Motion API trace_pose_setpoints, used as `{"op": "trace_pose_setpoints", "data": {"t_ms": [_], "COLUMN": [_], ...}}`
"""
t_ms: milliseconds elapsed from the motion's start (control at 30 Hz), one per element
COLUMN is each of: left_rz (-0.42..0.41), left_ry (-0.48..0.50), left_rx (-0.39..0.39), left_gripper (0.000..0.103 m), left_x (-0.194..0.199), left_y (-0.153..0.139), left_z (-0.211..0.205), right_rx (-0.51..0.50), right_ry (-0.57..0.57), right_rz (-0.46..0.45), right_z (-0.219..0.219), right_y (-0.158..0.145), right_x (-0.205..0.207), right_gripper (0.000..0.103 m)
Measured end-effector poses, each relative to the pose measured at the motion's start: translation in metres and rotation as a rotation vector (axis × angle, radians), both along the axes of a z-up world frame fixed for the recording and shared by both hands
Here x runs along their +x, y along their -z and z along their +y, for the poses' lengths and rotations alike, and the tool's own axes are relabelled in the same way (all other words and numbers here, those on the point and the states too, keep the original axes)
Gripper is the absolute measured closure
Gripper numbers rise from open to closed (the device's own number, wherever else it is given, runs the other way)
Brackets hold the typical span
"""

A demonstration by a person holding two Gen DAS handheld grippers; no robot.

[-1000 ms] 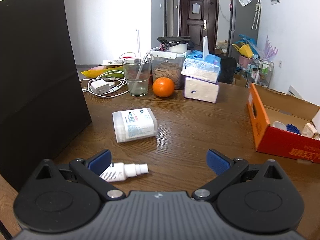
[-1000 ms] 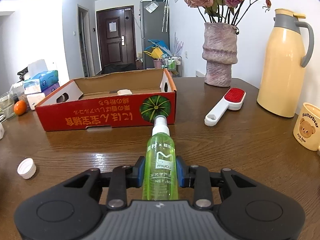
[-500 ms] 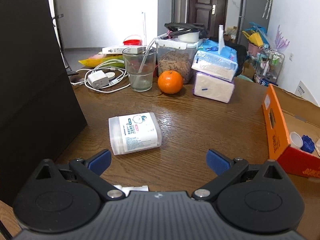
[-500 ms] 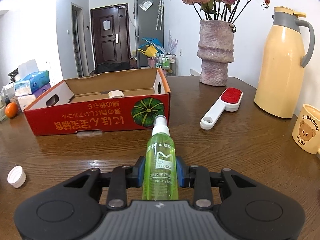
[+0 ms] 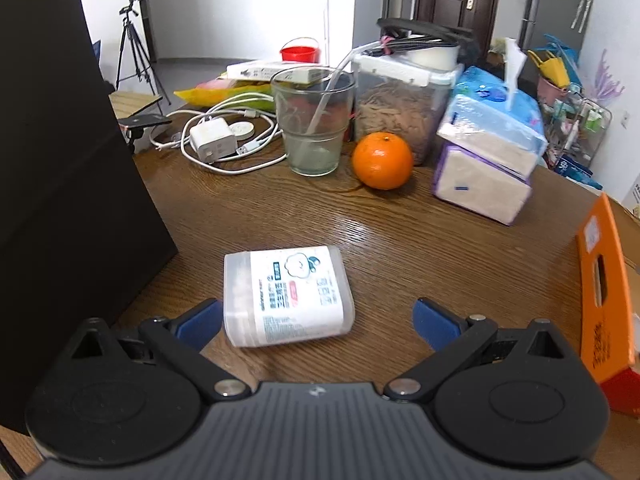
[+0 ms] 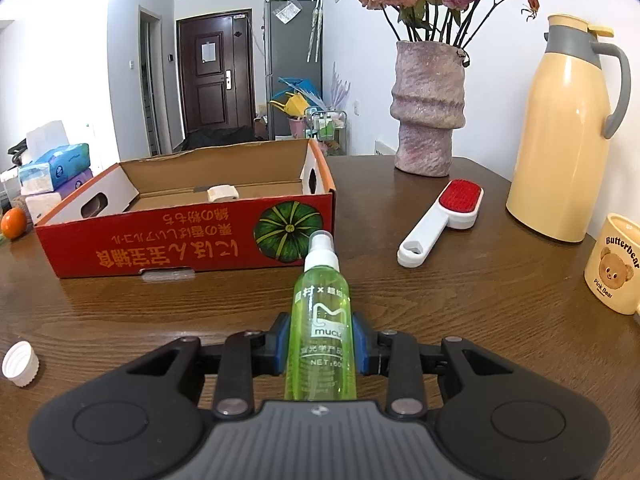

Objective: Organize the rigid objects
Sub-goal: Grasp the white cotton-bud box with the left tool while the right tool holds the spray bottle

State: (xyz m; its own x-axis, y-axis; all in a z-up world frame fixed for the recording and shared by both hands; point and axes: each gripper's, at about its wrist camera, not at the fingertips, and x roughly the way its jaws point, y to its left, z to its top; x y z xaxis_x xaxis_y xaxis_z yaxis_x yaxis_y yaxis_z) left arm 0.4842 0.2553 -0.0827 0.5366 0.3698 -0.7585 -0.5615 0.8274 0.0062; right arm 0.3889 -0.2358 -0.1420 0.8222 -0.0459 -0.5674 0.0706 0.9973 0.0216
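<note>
left gripper (image 5: 316, 318) jaws wide, white box (image 5: 286, 296) maybe touching | right gripper (image 6: 320, 346) jaws clamp spray bottle (image 6: 322, 320)

In the left wrist view a plastic box (image 5: 286, 295) lies on the table (image 5: 420, 248) at lower centre; behind it stand a glass (image 5: 313, 120) and an orange (image 5: 382, 160); tissue packs (image 5: 486, 160) are stacked to the right; in the right wrist view a cardboard box (image 6: 188, 236) sits left of centre; a lint brush (image 6: 442, 216) lies to its right, before a vase (image 6: 429, 108).
</note>
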Motion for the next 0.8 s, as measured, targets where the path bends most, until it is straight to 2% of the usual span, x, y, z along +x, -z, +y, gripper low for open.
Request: {"op": "trace_pose_setpoints", "data": {"t_ms": [133, 400, 700, 800], "left_rz": [0.016, 0.059, 0.095, 0.114], "left_ry": [-0.015, -0.072, -0.083, -0.089], "left_rx": [0.012, -0.026, -0.035, -0.04], "left_gripper": [0.0, 0.0, 0.0, 0.007], "left_x": [0.011, 0.027, 0.044, 0.049], "left_y": [0.004, 0.027, 0.044, 0.05], "left_z": [0.009, 0.034, 0.044, 0.047], "right_rx": [-0.004, -0.011, -0.027, -0.029], "right_ry": [0.004, 0.014, 0.016, 0.02], "right_rz": [-0.006, -0.007, -0.004, -0.006], "right_z": [0.001, 0.002, 0.005, 0.006], "right_y": [0.001, 0.005, 0.007, 0.007], "right_x": [0.003, 0.006, 0.007, 0.008], "right_gripper": [0.073, 0.073, 0.073, 0.073]}}
